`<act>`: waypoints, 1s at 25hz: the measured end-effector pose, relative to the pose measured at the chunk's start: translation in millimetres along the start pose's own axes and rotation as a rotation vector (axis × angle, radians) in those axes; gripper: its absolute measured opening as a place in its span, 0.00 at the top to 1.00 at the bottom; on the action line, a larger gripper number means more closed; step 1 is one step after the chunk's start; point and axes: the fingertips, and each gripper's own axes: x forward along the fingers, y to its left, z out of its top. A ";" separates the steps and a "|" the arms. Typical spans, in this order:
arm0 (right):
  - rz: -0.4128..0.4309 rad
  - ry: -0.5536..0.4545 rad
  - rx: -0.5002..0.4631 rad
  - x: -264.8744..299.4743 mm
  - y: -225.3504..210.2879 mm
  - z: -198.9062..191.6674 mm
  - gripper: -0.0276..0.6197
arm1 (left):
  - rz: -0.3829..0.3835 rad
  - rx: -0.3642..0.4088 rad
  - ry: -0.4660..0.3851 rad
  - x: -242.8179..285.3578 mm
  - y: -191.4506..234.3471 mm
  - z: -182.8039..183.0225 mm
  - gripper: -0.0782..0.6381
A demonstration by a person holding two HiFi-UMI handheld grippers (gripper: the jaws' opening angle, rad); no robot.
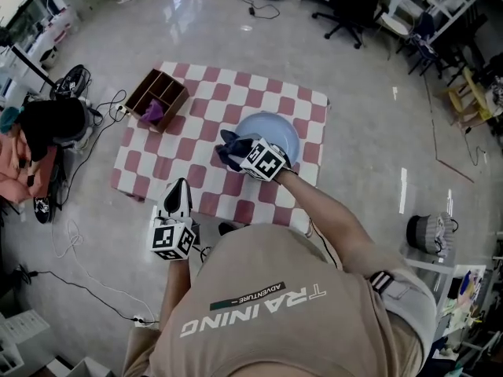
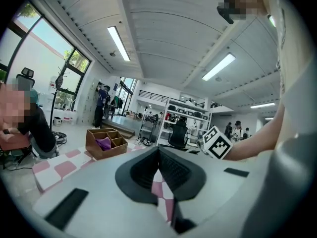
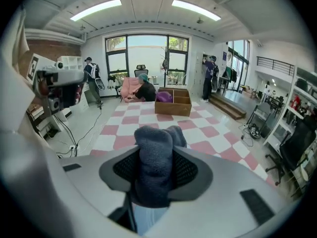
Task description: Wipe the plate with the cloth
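Observation:
A pale blue plate (image 1: 277, 126) lies on the red-and-white checked mat (image 1: 206, 110) on the floor. My right gripper (image 1: 237, 151) hangs over the plate's near left rim, shut on a bunched dark blue cloth (image 1: 227, 149). In the right gripper view the cloth (image 3: 154, 165) fills the gap between the jaws of the right gripper (image 3: 154, 152) and sticks up past them. My left gripper (image 1: 179, 189) hovers at the mat's near edge, well clear of the plate. In its own view the left gripper (image 2: 159, 156) has its jaw tips together with nothing held.
A wooden divider box (image 1: 157, 96) holding a purple cloth stands at the mat's far left corner. Cables (image 1: 75, 238) and bags lie on the floor to the left. Office chairs (image 1: 346, 6) stand beyond the mat, a basket (image 1: 428, 232) to the right.

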 end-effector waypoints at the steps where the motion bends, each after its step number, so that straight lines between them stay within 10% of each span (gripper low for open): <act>1: -0.005 -0.027 -0.010 -8.4 -1.1 7.3 0.68 | -0.003 0.001 0.001 1.3 0.0 0.3 0.88; 25: -0.091 0.105 0.300 -121.4 41.9 -183.5 0.68 | -0.197 0.052 0.072 44.5 -50.0 -5.9 0.88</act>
